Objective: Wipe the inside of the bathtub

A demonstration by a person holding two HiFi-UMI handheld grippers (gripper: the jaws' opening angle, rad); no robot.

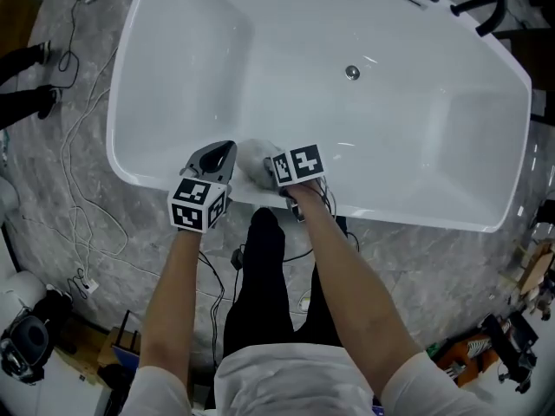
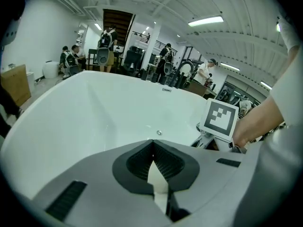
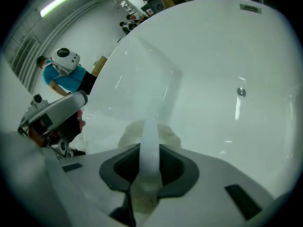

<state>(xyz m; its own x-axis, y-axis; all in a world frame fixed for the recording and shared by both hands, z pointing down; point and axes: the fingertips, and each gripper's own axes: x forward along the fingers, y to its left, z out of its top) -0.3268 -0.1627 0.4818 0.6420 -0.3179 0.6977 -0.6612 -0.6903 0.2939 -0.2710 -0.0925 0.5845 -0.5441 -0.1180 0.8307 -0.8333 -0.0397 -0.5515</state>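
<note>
Bathtub (image 1: 390,146), one; right gripper (image 3: 149,151) jaws clamp one cloth (image 3: 127,137).

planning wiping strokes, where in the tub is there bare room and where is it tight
Bare: the bathtub floor around the drain, out to both ends. Crowded: the near rim, where the left claw and the right claw, shut on the pad, sit together.

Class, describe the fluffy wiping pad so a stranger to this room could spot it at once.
Find the large white bathtub and follow its near rim to the right gripper. Clamped in its jaws and resting at that rim is the off-white fluffy pad, the only soft, matte thing against the glossy tub.
</note>
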